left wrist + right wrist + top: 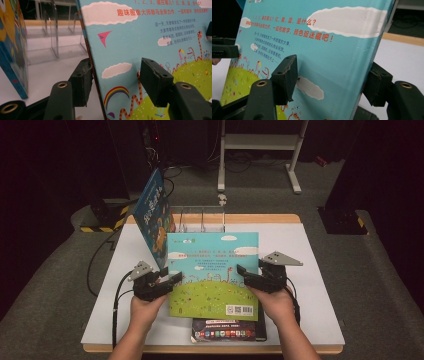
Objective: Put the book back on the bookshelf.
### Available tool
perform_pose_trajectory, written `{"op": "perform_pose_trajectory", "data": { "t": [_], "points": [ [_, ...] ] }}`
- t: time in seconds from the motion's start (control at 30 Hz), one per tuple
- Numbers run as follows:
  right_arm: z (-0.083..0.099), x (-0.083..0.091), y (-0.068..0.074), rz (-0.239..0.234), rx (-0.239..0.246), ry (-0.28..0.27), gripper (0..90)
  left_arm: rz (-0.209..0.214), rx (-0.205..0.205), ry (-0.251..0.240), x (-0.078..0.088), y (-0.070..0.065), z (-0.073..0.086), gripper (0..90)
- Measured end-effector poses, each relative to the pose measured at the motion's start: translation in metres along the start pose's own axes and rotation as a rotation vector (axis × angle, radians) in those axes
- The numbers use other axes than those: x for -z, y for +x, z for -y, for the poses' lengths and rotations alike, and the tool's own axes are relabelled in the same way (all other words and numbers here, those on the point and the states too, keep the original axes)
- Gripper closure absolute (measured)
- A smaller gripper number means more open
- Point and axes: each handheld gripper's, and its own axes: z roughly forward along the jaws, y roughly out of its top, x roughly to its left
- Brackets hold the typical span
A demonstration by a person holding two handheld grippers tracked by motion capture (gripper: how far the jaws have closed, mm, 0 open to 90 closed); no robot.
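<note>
White table (310, 270) | both jaws astride picture book (215, 270), grip unclear | acrylic rack (200, 219) behind

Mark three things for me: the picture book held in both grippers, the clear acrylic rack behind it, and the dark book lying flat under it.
picture book (215, 270), high view, middle of the back cover.
clear acrylic rack (200, 220), high view, its front dividers.
dark book (227, 332), high view, the exposed front strip of its cover.

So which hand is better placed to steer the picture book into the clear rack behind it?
Probably right: the right gripper pinches the picture book edge with bare table beside it, while the left gripper sits close beside the leaning blue book.
</note>
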Motion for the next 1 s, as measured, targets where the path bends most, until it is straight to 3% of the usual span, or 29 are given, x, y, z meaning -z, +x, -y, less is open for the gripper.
{"op": "perform_pose_trajectory", "data": {
  "t": [0.37,0.57,0.8,1.0],
  "points": [
    [-0.017,-0.002,0.008,0.042,0.052,-0.085,36.0,-0.006,-0.064,-0.135,-0.001,-0.003,-0.011,47.7],
    [-0.024,-0.004,0.011,0.056,0.066,-0.105,36.8,-0.025,-0.084,-0.154,-0.004,-0.004,-0.015,48.2],
    [-0.031,0.000,0.014,0.069,0.084,-0.178,39.2,-0.024,-0.120,-0.193,-0.007,-0.003,-0.017,50.7],
    [-0.034,-0.002,0.015,0.076,0.093,-0.193,39.3,-0.028,-0.125,-0.211,-0.012,-0.002,-0.020,50.9]
  ]
}}
